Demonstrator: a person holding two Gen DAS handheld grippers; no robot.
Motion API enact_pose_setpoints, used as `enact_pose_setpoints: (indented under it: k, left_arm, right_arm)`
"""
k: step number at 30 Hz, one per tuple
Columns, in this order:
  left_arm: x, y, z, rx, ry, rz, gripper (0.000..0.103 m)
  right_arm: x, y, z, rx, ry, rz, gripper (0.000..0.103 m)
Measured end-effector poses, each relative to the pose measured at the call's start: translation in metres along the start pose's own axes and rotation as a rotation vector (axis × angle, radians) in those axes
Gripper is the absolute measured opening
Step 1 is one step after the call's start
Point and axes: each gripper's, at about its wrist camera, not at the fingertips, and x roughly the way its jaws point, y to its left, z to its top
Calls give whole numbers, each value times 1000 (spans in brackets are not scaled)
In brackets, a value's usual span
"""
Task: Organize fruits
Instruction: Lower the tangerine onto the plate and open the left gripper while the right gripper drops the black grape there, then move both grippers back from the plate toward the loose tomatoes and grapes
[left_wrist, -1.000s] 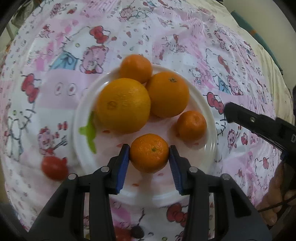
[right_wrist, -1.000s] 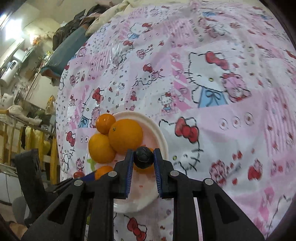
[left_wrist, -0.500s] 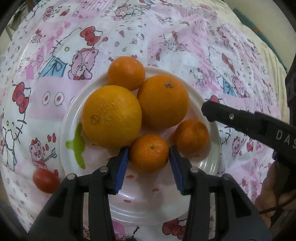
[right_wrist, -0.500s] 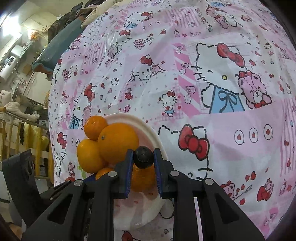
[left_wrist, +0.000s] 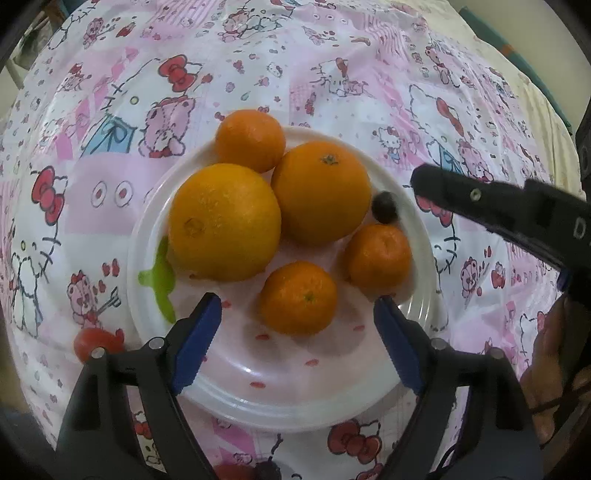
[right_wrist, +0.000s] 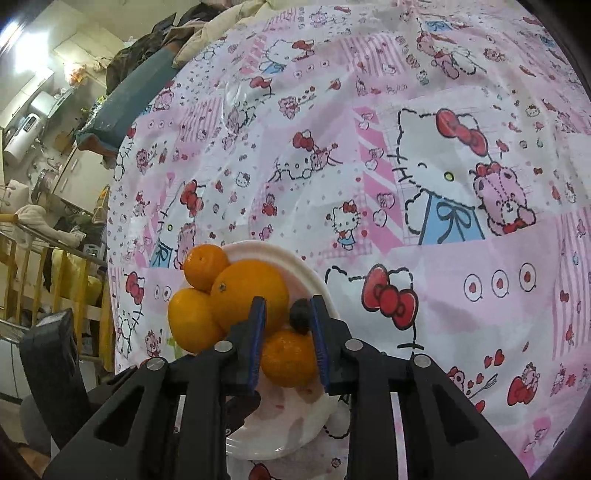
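Nearest, the left gripper (left_wrist: 295, 317) stands with jaws wide apart over the near rim of the white plate (left_wrist: 303, 402), gripping nothing. A small mandarin (left_wrist: 298, 297) lies on the plate between the spread fingers, touching neither. Beyond it sit a second mandarin (left_wrist: 379, 257), two large oranges (left_wrist: 224, 222) and a farther mandarin (left_wrist: 250, 140). The right gripper (right_wrist: 288, 316) has jaws parted; a dark grape (left_wrist: 384, 207) rests beside its right finger, on the plate. A red tomato (left_wrist: 96, 344) lies on the patterned cloth (left_wrist: 332, 74).

Left tool (left_wrist: 295, 317): black frame, blue ribbed pads, silver screws. Right tool (right_wrist: 286, 321): identical construction, white lettering on its side. Bare-skinned hand (left_wrist: 550, 373) at lower right.
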Motion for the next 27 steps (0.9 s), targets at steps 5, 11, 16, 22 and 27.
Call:
enact_pose_setpoints:
  k: [5,11,16,22,27]
  left_arm:
    - [-12,7,-3,-8,-16,5,82]
    - [-31,12,-6,-14,-34,6,82]
    - [-50,21,-9,-11,-65,23,82]
    - [-73,34,-16,26,-99,50,82]
    - [-92,45,-25,52,-114,55,82]
  right_arm:
    - [-6,2,0,4,-25,4,58]
    - [-21,7,-2,8,-60,16,57]
    - [-40,10,-10,33,-99,18,58]
    - [-70,27,-24,13,-170,16,57]
    - [-83,37,-45,-2,-186,27,58]
